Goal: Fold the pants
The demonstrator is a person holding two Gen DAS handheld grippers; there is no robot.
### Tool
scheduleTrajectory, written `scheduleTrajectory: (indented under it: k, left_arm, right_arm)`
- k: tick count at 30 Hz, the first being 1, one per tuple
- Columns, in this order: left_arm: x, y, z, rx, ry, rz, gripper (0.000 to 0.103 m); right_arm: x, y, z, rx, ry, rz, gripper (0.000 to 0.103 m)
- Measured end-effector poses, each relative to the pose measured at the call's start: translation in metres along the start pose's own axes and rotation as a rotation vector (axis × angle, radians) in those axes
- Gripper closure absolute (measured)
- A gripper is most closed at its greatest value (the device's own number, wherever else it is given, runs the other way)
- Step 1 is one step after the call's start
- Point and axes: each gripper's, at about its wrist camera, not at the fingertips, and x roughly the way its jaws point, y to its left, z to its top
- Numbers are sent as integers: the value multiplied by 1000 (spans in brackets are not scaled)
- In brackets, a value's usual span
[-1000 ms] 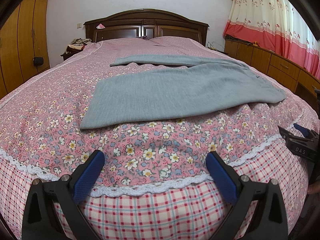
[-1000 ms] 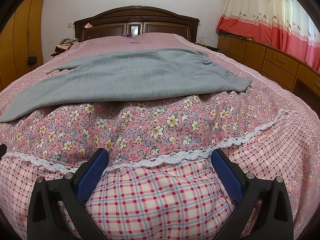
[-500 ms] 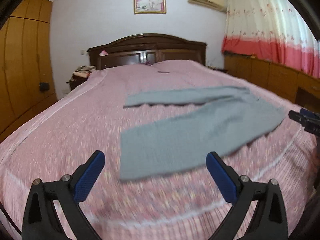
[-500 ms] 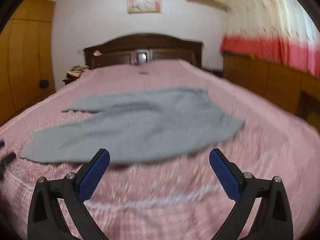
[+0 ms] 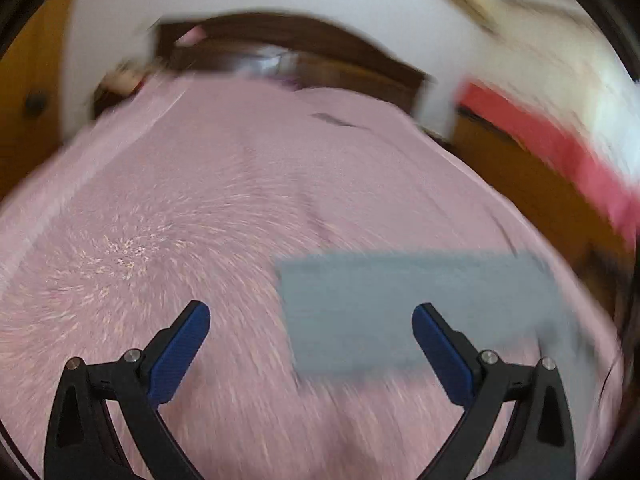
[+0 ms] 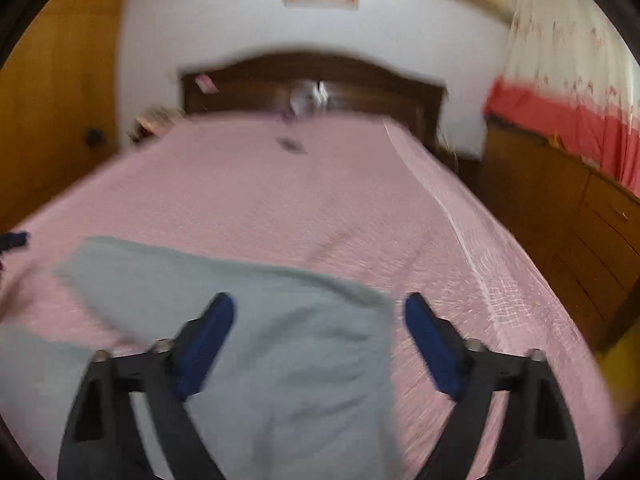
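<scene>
The grey pants (image 5: 416, 312) lie flat on the pink floral bedspread (image 5: 200, 208). In the blurred left wrist view a leg end lies between and beyond my fingers, nearer the right one. My left gripper (image 5: 311, 322) is open and empty above the bed. In the right wrist view the pants (image 6: 280, 340) fill the lower left, with the waist end under my right gripper (image 6: 319, 312), which is open and empty just above the cloth. The left gripper's tip (image 6: 14, 239) shows at the far left edge.
A dark wooden headboard (image 6: 316, 84) stands at the far end of the bed. Wooden cabinets (image 6: 560, 208) under a red and white curtain (image 6: 568, 92) run along the right side. A wooden wardrobe (image 6: 60, 92) stands at the left. A small dark item (image 6: 290, 145) lies near the pillows.
Both grippers have moved forward from the foot of the bed to over the pants. The left one is now above the leg end, the right one above the waist end. Both stay open.
</scene>
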Motion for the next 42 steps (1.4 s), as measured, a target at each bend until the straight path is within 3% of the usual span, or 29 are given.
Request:
scheduleTrajectory:
  k: [2,3,5,8,10,12,13,14,17,18,19,20,21,24,31,34,38,42]
  left_arm:
    - [41,25,26,-113,36,-100,0]
    - [59,33,35,-119,65,-135,0]
    - [94,45,42,-102,134,-117,0]
    - [132,60,38,-111,217,-138,1]
    - [133,60,36,-87,176,-206,1]
    - [134,66,35,-118,152,-327,2]
    - [135,68,36,-145,141,-346,3]
    - [133,67,35,-145,139,-353,4]
    - [134,41,27,-61,186,-347,13]
    - [138,30,23,-22,218,-308,33]
    - [139,22,21,9,236,-251,68]
    - [138,7,17,65,236,-165,84]
    - [137,1,16,101,218,-140,98]
    - [107,-24,11,204,102,-93,100]
    - [4,-38,13,205,-79,-59,101]
    - [-39,-55,6,238,-115,-46,101]
    - [-94,-84,-41,339,-103,31,100]
    - [-137,-117,-108,432,-94,79,100]
  right_arm:
    - [47,-21,14,22,111,-21,26]
    - [75,-33,18,43,165,-29,27]
    - [110,-54,18,99,204,-15,33]
    - [153,-86,-5,215,260,112,36]
    - [175,-91,-17,246,271,144,40]
    - [193,-92,-27,262,299,177,51]
    - [197,-94,-31,262,287,190,54]
    - [194,-94,-32,262,261,202,67]
    - [184,-96,-31,255,225,209,79]
    - [180,-96,-32,239,224,205,80]
    - [176,-92,-32,208,219,193,81]
    - [171,-90,-31,184,211,184,82]
    - [164,-86,-29,153,196,174,82]
    - [144,-82,-24,115,166,162,83]
    - [71,-82,2,104,41,141,84]
    - [37,-85,6,150,-17,158,84]
    - [-8,-91,-13,262,-81,226,84]
    - [-44,-108,-62,500,-129,345,83]
